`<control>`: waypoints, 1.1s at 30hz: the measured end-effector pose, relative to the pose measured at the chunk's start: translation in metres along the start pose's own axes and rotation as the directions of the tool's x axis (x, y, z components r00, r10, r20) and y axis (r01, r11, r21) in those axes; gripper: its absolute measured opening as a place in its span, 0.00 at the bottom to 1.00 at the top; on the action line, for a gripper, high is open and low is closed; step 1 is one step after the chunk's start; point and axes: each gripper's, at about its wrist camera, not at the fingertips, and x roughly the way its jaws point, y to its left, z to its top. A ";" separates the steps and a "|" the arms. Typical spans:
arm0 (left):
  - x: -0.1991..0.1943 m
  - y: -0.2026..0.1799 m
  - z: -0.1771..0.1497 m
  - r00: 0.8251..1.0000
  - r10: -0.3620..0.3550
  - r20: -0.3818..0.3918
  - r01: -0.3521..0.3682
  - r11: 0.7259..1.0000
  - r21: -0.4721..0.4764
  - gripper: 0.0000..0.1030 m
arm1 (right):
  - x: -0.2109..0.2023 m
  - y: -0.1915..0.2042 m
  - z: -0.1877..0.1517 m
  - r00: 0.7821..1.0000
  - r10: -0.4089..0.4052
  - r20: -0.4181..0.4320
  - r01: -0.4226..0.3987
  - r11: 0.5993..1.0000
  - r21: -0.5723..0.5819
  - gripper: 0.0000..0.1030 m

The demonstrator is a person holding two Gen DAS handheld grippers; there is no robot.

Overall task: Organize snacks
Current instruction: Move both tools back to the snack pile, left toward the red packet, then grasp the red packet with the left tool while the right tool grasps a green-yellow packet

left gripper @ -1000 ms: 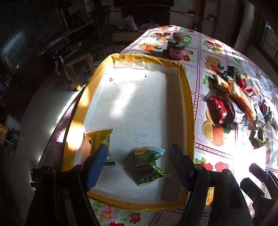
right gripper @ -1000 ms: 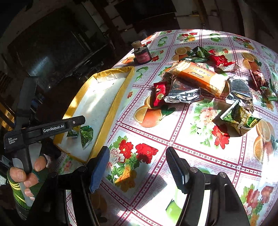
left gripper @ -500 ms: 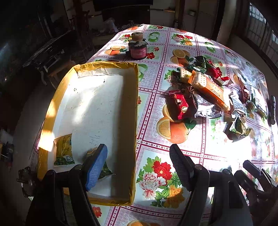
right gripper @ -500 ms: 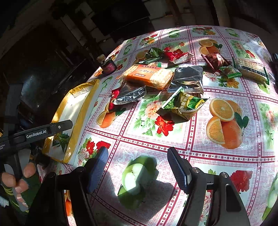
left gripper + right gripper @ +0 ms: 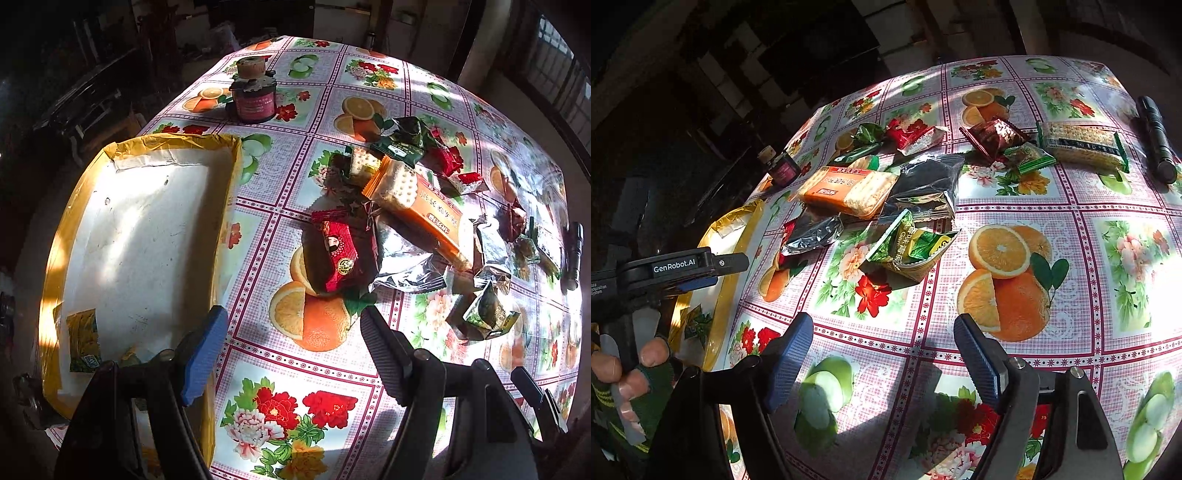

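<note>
Now we're hovering empty: left gripper [image 5: 291,354] gaping, red packet [image 5: 338,254] just ahead, lengthwise; right gripper [image 5: 882,354] opening, green packet [image 5: 914,247] farther.

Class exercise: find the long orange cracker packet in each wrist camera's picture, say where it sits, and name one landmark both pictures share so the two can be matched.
Left wrist view: the orange cracker packet lies right of centre, slanting across the snack pile, above the silver wrapper.
Right wrist view: the same packet lies left of centre, at the near-left side of the pile.
Shared landmark: the dark corked jar, standing beyond the packet in both.
</note>
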 end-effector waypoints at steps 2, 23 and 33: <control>0.007 -0.003 0.007 1.000 0.007 -0.008 -0.007 1.000 -0.008 0.71 | 0.001 -0.003 0.005 1.000 -0.001 0.004 0.001 1.000 0.009 0.81; 0.066 -0.021 0.051 0.997 -0.001 -0.072 -0.002 1.000 -0.030 0.71 | 0.051 -0.005 0.045 0.998 -0.052 -0.043 0.051 0.998 -0.028 0.82; 0.069 -0.029 0.046 0.998 0.006 -0.063 -0.005 1.000 0.002 0.48 | 0.068 0.009 0.051 0.989 -0.145 -0.024 0.140 0.981 -0.132 0.82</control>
